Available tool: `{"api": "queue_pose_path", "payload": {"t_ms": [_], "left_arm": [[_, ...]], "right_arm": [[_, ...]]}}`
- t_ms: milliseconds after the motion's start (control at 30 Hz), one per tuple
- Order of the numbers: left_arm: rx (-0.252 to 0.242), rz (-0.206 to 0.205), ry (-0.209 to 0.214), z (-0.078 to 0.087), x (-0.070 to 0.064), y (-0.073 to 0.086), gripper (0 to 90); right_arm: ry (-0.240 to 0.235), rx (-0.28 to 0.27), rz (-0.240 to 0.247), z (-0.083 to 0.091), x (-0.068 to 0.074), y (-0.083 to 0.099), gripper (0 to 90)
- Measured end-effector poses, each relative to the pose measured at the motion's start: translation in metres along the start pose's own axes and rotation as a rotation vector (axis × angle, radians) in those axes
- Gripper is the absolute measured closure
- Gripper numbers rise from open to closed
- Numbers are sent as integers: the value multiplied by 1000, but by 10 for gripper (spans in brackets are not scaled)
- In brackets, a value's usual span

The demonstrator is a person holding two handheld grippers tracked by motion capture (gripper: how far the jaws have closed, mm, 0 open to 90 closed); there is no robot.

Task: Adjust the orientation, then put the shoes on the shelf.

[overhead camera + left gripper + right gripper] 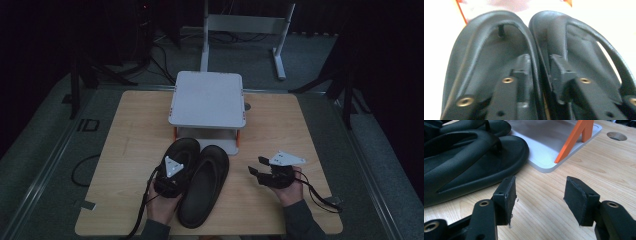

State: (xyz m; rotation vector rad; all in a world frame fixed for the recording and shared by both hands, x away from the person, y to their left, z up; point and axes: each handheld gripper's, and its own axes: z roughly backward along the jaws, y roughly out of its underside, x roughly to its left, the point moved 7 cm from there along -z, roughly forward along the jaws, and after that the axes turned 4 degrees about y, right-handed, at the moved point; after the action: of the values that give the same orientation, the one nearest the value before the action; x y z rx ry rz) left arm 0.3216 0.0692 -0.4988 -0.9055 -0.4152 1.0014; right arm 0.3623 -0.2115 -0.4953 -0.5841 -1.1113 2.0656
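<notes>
We see two black sandals side by side on the table [125, 150], in front of the grey stand [207, 100]. The left hand-held gripper [169, 180] pinches the touching inner straps of the left sandal [176, 157] and the right sandal [205, 187]. The right hand-held gripper [256, 166] hangs wide apart over bare wood, holding nothing.

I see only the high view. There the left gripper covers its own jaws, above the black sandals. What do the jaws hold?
Observer: The left gripper has one jaw inside each of the two sandals. Their inner edges are pinched together between the jaws.
Operator: And the right gripper, is something between its jaws?
Observer: No. It is open, with bare table between the jaws.
Operator: What holds the grey shelf up?
Observer: On the near side, a slanted orange leg that stands on a grey base plate.
</notes>
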Motion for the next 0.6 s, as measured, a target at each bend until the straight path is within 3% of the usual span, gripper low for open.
{"api": "queue_pose_path", "payload": {"t_ms": [133, 267, 433, 600], "left_arm": [[-49, -7, -10, 10, -7, -2, 493], [-36, -41, -42, 9, -14, 7, 375], [0, -25, -66, 0, -14, 17, 320], [27, -39, -85, -6, -14, 22, 316]], "right_arm": [[2, 0, 3, 0, 0, 0, 421], [5, 1, 3, 0, -1, 0, 420], [7, 0, 4, 0, 0, 0, 419], [8, -1, 6, 0, -1, 0, 417]]}}
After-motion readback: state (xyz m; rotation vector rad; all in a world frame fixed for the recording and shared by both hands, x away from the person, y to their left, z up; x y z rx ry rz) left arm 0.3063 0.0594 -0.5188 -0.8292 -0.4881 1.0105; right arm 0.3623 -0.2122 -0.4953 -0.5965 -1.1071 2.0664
